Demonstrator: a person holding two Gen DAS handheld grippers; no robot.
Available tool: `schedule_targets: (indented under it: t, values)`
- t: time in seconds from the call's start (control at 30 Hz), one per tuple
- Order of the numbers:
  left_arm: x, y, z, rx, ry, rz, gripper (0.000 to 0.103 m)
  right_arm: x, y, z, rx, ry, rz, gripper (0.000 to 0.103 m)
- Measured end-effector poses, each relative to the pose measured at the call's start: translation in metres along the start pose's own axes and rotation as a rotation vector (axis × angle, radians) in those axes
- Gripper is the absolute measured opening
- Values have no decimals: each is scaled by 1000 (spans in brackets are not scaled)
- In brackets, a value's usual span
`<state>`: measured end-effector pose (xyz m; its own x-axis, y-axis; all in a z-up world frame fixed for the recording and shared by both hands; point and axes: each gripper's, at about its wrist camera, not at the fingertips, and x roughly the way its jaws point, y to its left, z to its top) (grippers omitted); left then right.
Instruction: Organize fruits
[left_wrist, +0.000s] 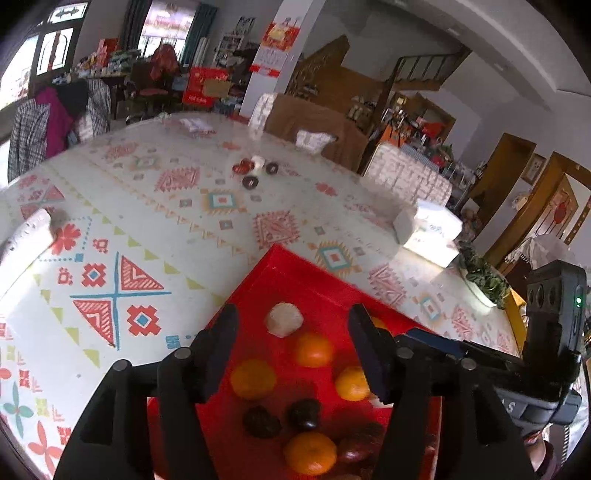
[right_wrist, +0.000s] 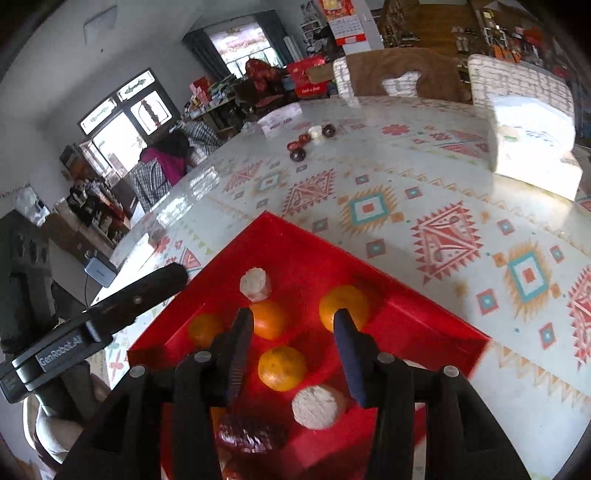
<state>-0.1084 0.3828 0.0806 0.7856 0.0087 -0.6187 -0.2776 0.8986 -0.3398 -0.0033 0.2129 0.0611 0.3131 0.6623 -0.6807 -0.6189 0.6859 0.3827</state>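
Observation:
A red tray lies on the patterned table and holds several oranges, dark round fruits and white cylindrical pieces. My left gripper is open and empty, hovering over the tray's fruits. My right gripper is open and empty above an orange and a white piece. A dark reddish fruit lies under the right gripper's left finger. The right gripper also shows at the right edge of the left wrist view.
A small cluster of red and dark fruits lies far out on the table. A white tissue box stands at the right. A bowl of greens sits near the table's right edge. Chairs stand behind the table.

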Motion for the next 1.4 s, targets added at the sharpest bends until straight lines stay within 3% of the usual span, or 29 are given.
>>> schedule_targets:
  t: [0.07, 0.1, 0.2, 0.33, 0.5, 0.63, 0.93, 1.03, 1.13, 1.4]
  values:
    - [-14, -13, -4, 20, -41, 3, 63, -14, -2, -2, -3, -23, -21, 50]
    - [-19, -19, -6, 29, -61, 11, 69, -22, -3, -4, -6, -33, -35, 51]
    - [-36, -47, -15, 86, -152, 86, 76, -51, -8, -12, -16, -78, -84, 54]
    - [-58, -99, -34, 192, -276, 198, 99, -95, -21, -32, -35, -136, -179, 56]
    - [-84, -156, -58, 259, -377, 233, 103, -144, -47, -71, -4, -192, -292, 63]
    - [-98, -184, -75, 262, -450, 286, 103, -167, -65, -99, 86, -223, -312, 63]
    - [-101, -207, -107, 235, -442, 397, 103, -185, -80, -149, 153, -227, -308, 67]
    - [-102, -203, -115, 205, -444, 374, 103, -184, -74, -159, 134, -217, -290, 67]
    - [-93, -196, -114, 173, -353, 284, 103, -180, -62, -164, 87, -216, -308, 67]
    - [-79, -194, -122, 222, -304, 281, 103, -173, -46, -168, 13, -221, -355, 71]
